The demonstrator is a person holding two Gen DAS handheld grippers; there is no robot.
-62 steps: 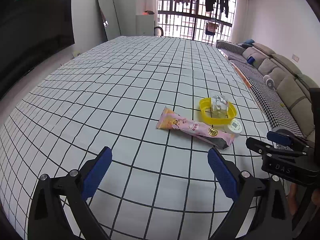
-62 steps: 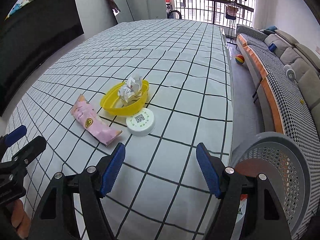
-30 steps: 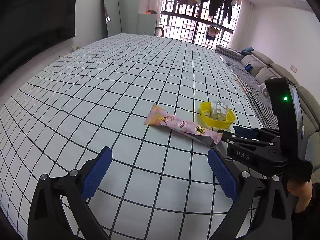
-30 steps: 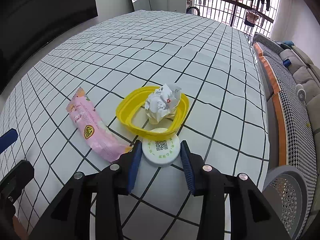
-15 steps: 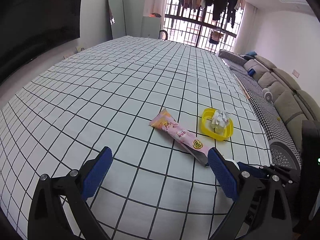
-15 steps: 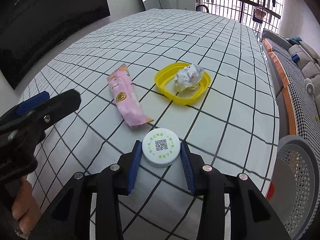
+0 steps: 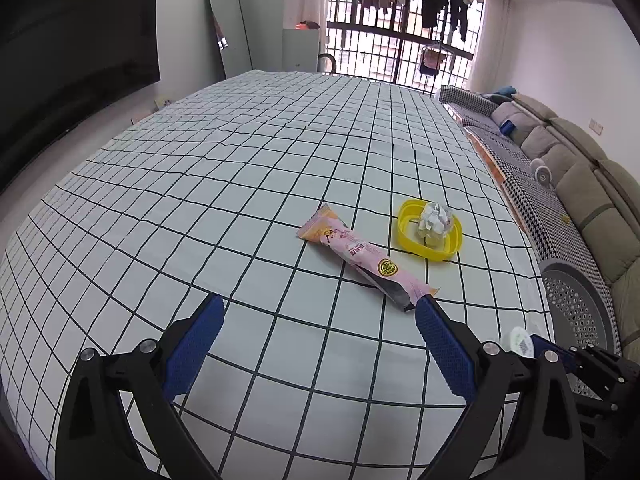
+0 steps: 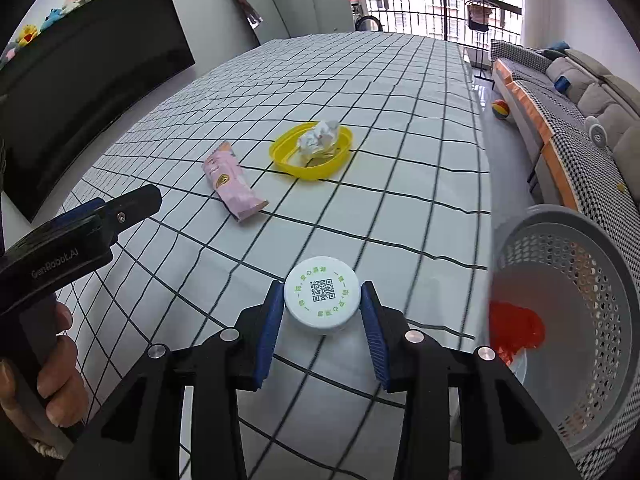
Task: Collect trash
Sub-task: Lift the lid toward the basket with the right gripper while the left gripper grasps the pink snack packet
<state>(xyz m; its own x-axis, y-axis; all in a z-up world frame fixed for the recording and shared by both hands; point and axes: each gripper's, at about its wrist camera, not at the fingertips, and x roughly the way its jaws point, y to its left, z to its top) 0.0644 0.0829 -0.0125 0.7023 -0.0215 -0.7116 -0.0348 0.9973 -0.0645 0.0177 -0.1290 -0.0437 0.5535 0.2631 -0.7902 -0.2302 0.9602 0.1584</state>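
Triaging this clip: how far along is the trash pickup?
Done: something red already lies in the bin. In hand: the right hand-held gripper is shut on the white lid, close to the bin. Left: the pink wrapper and the yellow dish with crumpled paper sit on the table; the left hand-held gripper is open and empty.

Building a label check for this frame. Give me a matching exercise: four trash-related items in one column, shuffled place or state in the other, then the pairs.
Items
1. white lid
2. crumpled paper
3. pink wrapper
4. grey basket

Places or states
A. lying flat on the checked cloth
B. beside the table edge, something red inside
C. clamped in the right gripper
D. sitting in the yellow dish

Pairs: 1-C, 2-D, 3-A, 4-B
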